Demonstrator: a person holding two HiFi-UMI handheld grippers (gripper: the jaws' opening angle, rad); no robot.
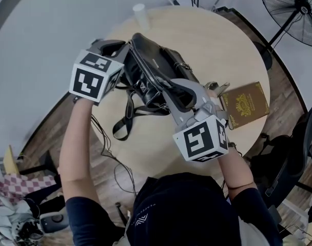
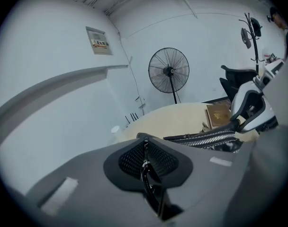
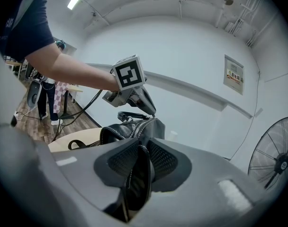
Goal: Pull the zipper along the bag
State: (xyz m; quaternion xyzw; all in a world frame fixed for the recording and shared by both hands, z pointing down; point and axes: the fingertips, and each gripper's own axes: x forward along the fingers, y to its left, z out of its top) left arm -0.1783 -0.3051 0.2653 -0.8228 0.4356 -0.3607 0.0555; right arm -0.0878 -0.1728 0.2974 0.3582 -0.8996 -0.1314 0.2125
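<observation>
A black leather bag [image 1: 156,68] lies on the round wooden table [image 1: 217,40], its silver zip [image 2: 210,139] running between my two grippers. At the bag's far left end, my left gripper [image 1: 126,55] is shut on a thin black leather tab with a small metal ring [image 2: 145,163]. My right gripper [image 1: 171,86] is at the near right end, shut on a stitched black leather edge of the bag [image 3: 130,129]. In the right gripper view the left gripper [image 3: 134,96] hovers over the bag's far end. A loose strap [image 1: 126,118] trails toward the table's front.
A brown book with gold print [image 1: 244,104] lies on the table to the right of the bag. A white cup [image 1: 140,15] stands at the table's far edge. A floor fan [image 1: 294,6] stands beyond the table at the right. Cables hang off the left side.
</observation>
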